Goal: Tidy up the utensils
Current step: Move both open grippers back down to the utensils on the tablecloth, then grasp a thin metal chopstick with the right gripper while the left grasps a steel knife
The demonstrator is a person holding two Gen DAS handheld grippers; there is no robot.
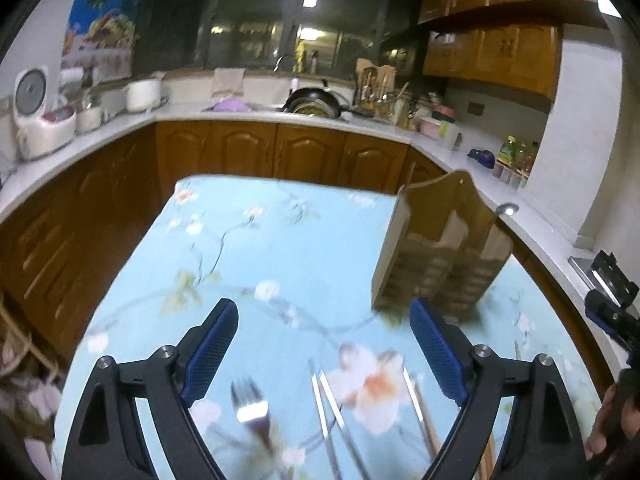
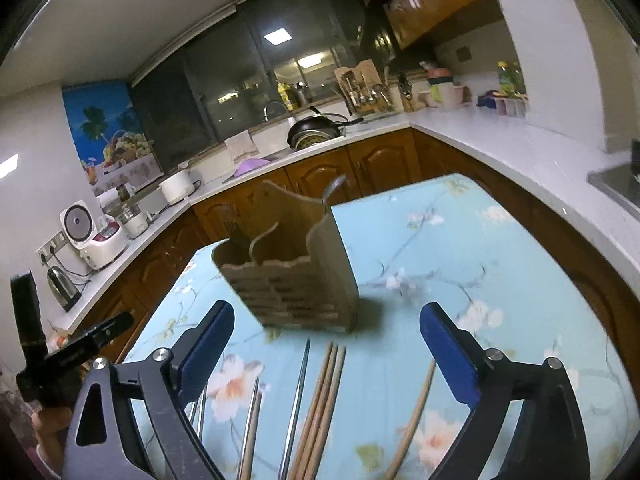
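Observation:
A wooden utensil holder (image 1: 440, 256) stands on the floral blue table, with a spoon handle (image 1: 505, 210) sticking out of it. It also shows in the right wrist view (image 2: 296, 276) with a spoon (image 2: 334, 190) in it. My left gripper (image 1: 324, 312) is open and empty above a metal fork (image 1: 250, 408) and metal chopsticks (image 1: 328, 412). My right gripper (image 2: 326, 312) is open and empty above wooden chopsticks (image 2: 324, 396) and metal chopsticks (image 2: 298, 400) lying in front of the holder.
The table (image 1: 248, 248) stands inside a U-shaped kitchen counter (image 1: 280, 114) with wooden cabinets. A rice cooker (image 1: 40, 120), a pan (image 1: 316, 100) and bottles (image 1: 516, 156) sit on the counter. The other gripper shows at the right edge (image 1: 612, 304).

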